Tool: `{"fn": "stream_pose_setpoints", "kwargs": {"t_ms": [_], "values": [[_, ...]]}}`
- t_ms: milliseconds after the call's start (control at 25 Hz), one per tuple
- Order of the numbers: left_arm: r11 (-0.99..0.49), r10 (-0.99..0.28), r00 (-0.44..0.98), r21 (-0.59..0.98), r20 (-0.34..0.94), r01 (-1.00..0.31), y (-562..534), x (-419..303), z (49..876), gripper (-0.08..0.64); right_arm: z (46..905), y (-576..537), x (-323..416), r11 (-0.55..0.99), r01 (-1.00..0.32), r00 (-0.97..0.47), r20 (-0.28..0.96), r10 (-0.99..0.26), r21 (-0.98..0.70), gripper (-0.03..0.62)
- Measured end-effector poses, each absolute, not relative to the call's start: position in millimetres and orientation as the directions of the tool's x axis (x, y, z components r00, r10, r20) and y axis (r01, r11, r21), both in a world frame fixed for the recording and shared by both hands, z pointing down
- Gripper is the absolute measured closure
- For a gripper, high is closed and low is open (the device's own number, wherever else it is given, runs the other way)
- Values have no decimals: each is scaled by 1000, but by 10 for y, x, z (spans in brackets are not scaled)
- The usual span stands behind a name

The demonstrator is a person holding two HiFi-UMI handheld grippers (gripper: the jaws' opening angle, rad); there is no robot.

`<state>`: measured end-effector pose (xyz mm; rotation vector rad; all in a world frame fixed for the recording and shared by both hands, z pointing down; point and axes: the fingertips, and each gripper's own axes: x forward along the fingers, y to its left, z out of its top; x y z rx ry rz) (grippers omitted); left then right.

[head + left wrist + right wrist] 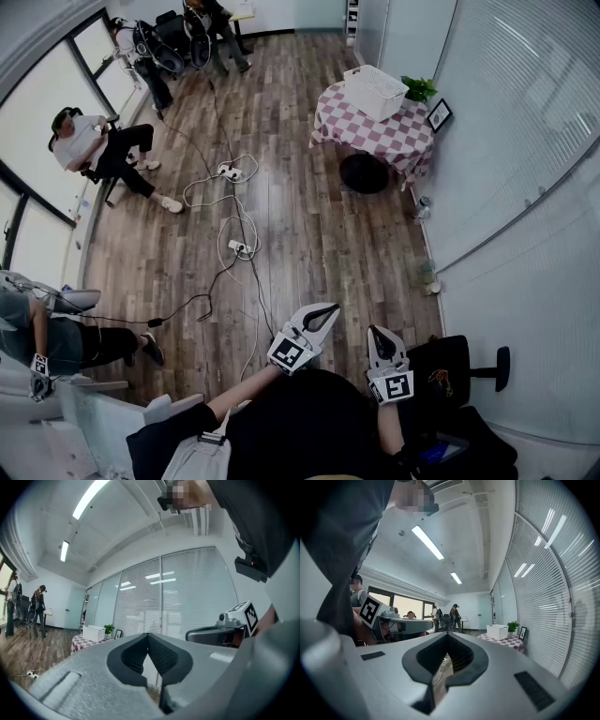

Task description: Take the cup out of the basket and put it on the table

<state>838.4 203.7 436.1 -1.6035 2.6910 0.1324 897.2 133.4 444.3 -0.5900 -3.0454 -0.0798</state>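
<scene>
Far across the wood floor (309, 234), the white basket (375, 91) sits on the checked-cloth bench (370, 133), beside a potted plant (419, 89). The cup can't be made out inside it from here. Down by the person's body, the left gripper (317, 323) and right gripper (380, 342) are level, jaws pressed together on nothing, well apart from the bench.

Red-and-white checks on the tablecloth (386, 133)! White basket (375, 91), green plant (419, 89). Brown wood-grain floor (309, 216), white cables (234, 234), a black chair (450, 361). Black-and-white square markers on the pale grey left gripper (330, 309) and right gripper (374, 331).
</scene>
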Motion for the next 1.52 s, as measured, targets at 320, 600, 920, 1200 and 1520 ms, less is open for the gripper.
{"fn": "stream_pose_setpoints", "kwargs": {"t_ms": [320,600,920,1200,1520], "values": [[475,-877,-476,35,-61,-879,2118,8198,4324,555,4577,1690,8631,883,469,-880,99,465,17,581],[476,-879,-476,18,-19,-879,2594,7930,4539,555,4641,2224,8260,859,512,-855,110,507,19,580],[486,-873,-487,31,-44,-874,2998,7393,4555,555,4722,2681,7733,855,519,-847,146,510,22,580],[499,-865,-501,70,-20,-864,3060,6953,4696,555,4808,2628,7405,865,501,-854,172,491,18,581],[564,-825,-564,70,27,-823,2913,6414,4770,555,4885,2319,6729,875,485,-861,168,480,-12,581]]}}
